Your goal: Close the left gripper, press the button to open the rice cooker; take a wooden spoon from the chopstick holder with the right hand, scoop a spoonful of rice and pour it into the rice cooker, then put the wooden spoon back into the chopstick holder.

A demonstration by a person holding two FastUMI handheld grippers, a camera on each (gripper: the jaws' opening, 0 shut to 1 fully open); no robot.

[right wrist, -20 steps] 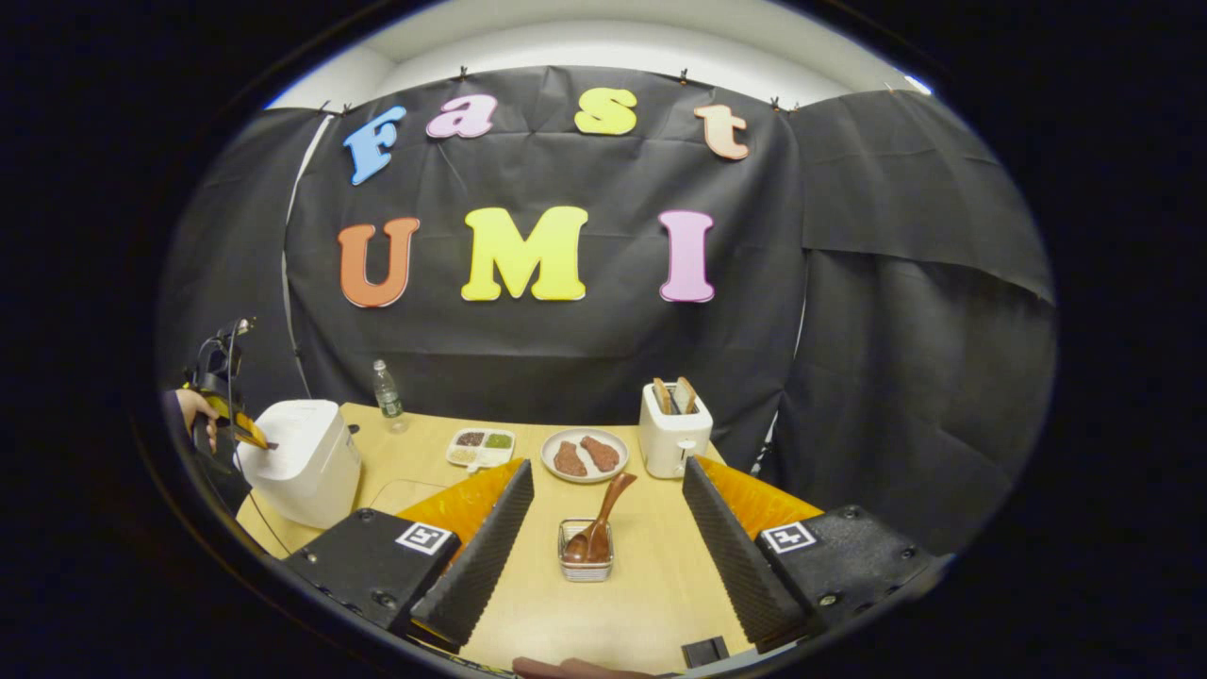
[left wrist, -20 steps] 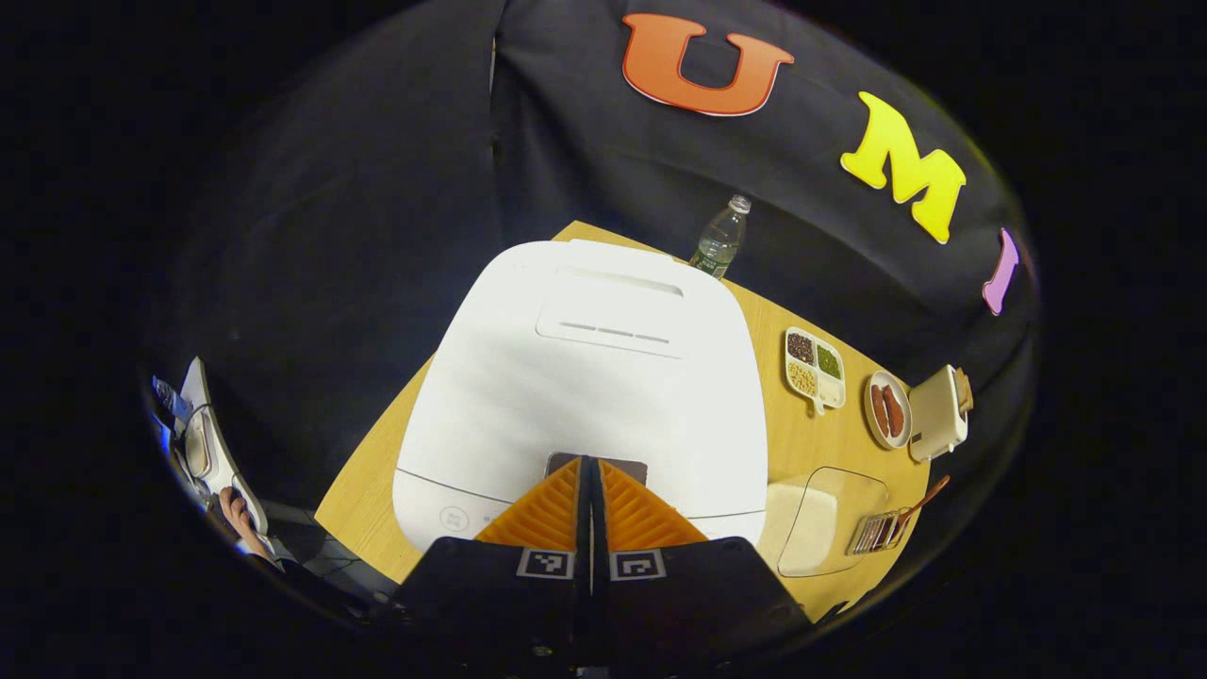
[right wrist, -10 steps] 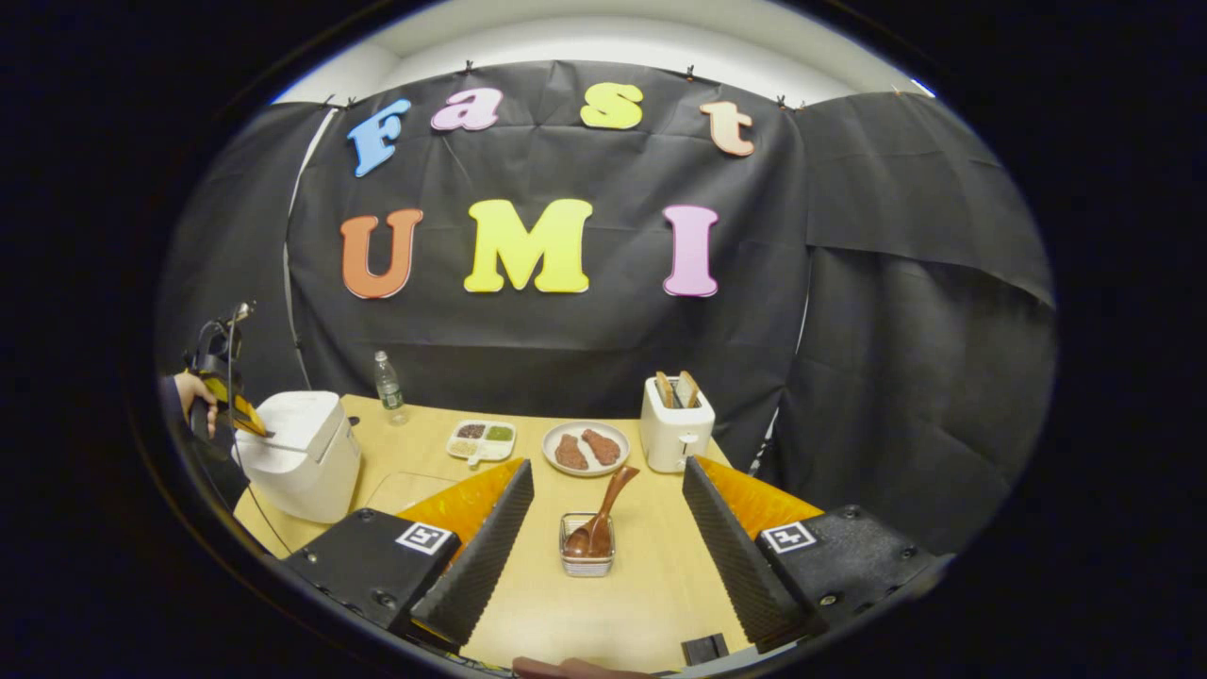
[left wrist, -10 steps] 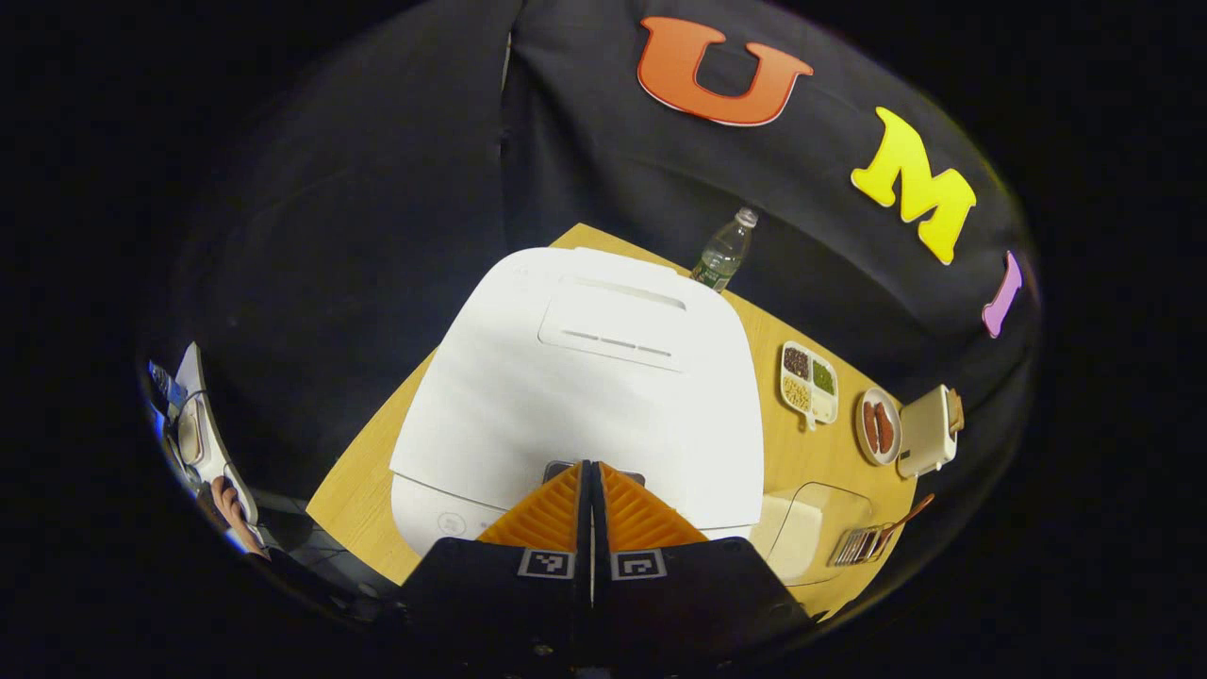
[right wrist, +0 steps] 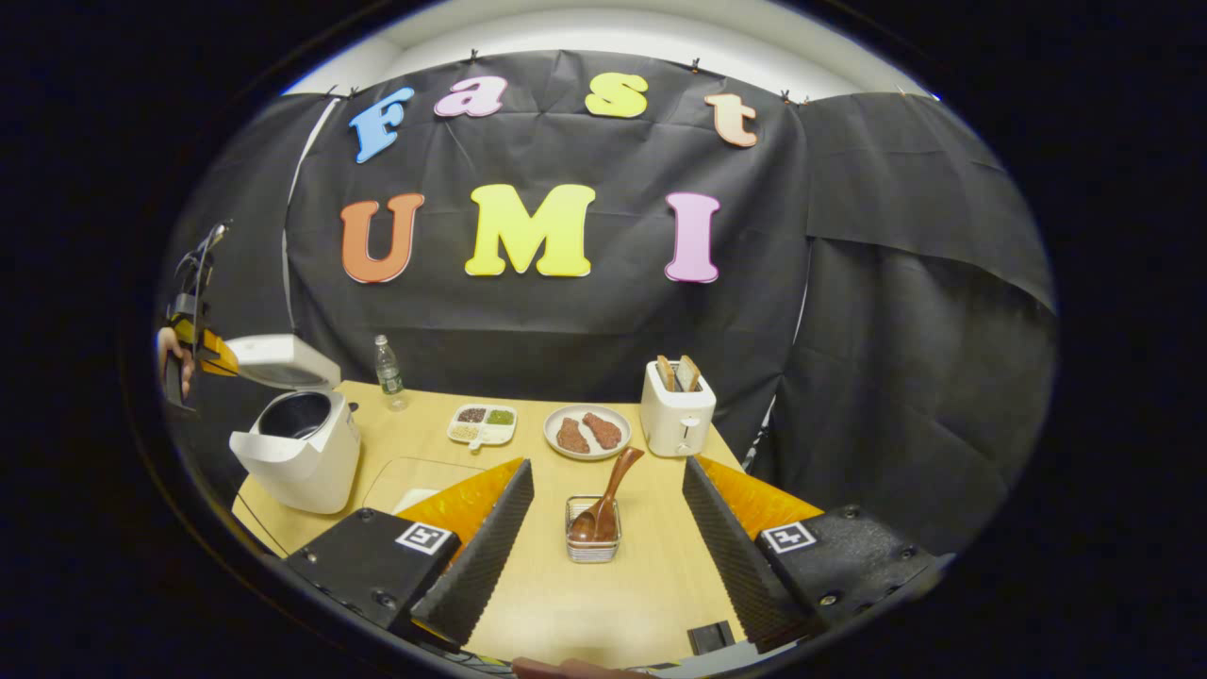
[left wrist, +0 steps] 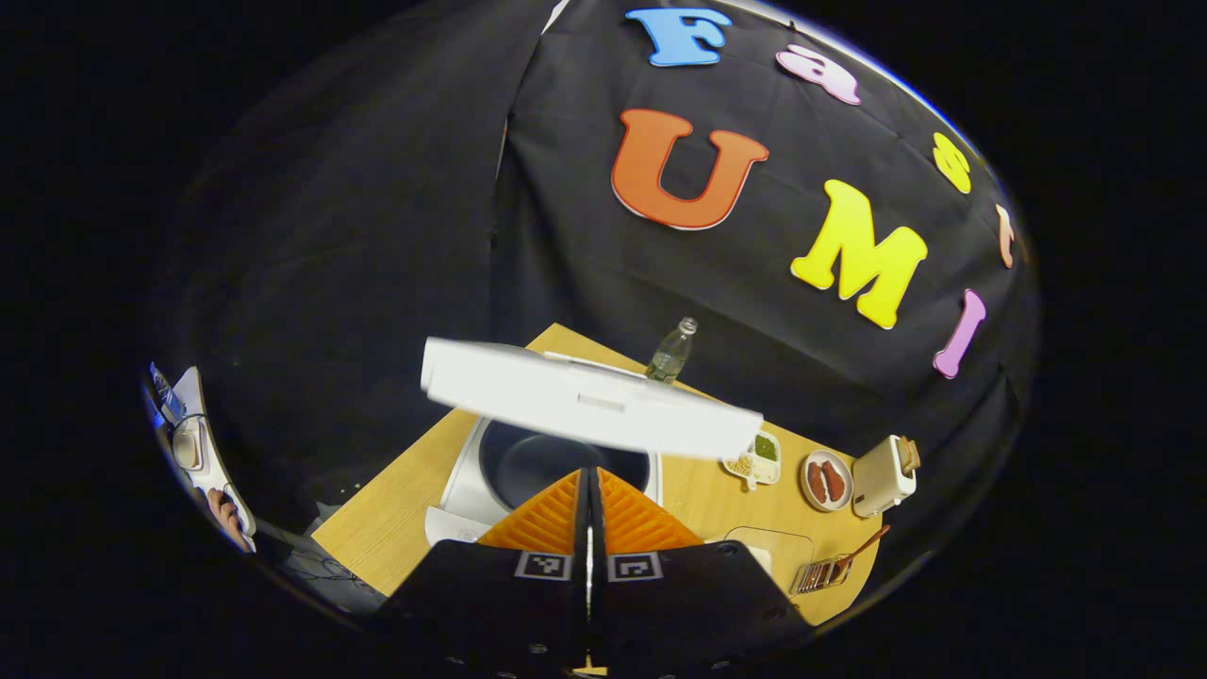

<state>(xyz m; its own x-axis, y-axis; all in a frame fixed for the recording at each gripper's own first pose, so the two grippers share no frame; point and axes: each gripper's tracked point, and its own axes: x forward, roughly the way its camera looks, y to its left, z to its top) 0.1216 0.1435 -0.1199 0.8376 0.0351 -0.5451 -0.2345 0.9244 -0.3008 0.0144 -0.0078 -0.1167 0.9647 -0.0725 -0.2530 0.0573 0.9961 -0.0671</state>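
1. The lid of the rice cooker is seen sprung up, and the dark inner pot is laid bare beneath it, so the button press can be judged done
2. The left gripper is held pressed together, fingers touching with nothing between them, poised just above the front rim of the cooker; in the right gripper view it is seen far off at the left edge, raised beside the lifted lid
3. The right gripper is spread wide and nothing is carried in it; it is lined up over the table with the wire holder framed between its fingers, but no contact is made
4. The wooden spoon is found untouched in the chopstick holder, bowl down, handle leaning up and to the right, toward the toaster
5. A clear box with something pale in it is made out beside the cooker, near the holder; it is judged to be the rice supply, though that cannot be told for certain
6. Left to be done, as judged from here: the spoon is to be gripped and lifted out, a spoonful of rice scooped, the load tipped into the open pot, and the spoon returned to the holder
7. Roughly the first stage is reckoned finished, with the whole spoon sequence not yet begun
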